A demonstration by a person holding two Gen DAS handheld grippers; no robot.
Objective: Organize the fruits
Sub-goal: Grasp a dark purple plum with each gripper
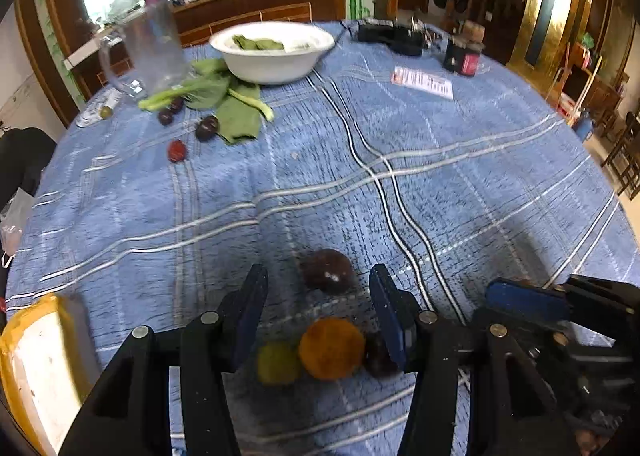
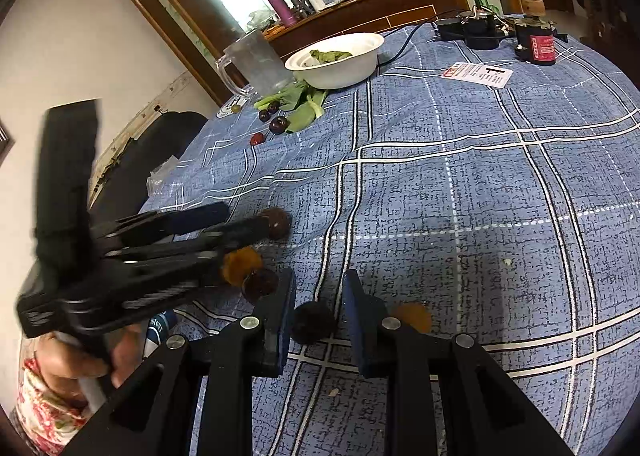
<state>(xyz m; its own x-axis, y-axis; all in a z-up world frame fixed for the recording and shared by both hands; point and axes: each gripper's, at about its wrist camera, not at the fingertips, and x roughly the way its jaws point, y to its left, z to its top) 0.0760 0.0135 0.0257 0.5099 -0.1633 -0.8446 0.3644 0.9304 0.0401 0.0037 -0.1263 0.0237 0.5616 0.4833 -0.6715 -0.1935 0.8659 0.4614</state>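
**Fruit sort: both claws at the near cluster**

Left gripper (image 1: 318, 302) jaws apart, nothing clamped; round orange fruit (image 1: 331, 348) sits between them, on the blue plaid tablecloth (image 1: 460, 175). Right gripper (image 2: 320, 314) nearly closed on a small dark round plum (image 2: 313, 322); pad contact unclear. Plums look smooth and soft, likely to roll: grip across the middle, gently. More fruit lies by the white bowl (image 1: 276, 69). Motion blur hides detail.

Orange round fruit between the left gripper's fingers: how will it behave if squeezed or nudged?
The orange fruit looks round, so it would probably roll on the flat tablecloth if nudged. Its skin looks matte, so likely not very slippery. A green fruit and a dark fruit sit right beside it, so the left gripper may bump those too.
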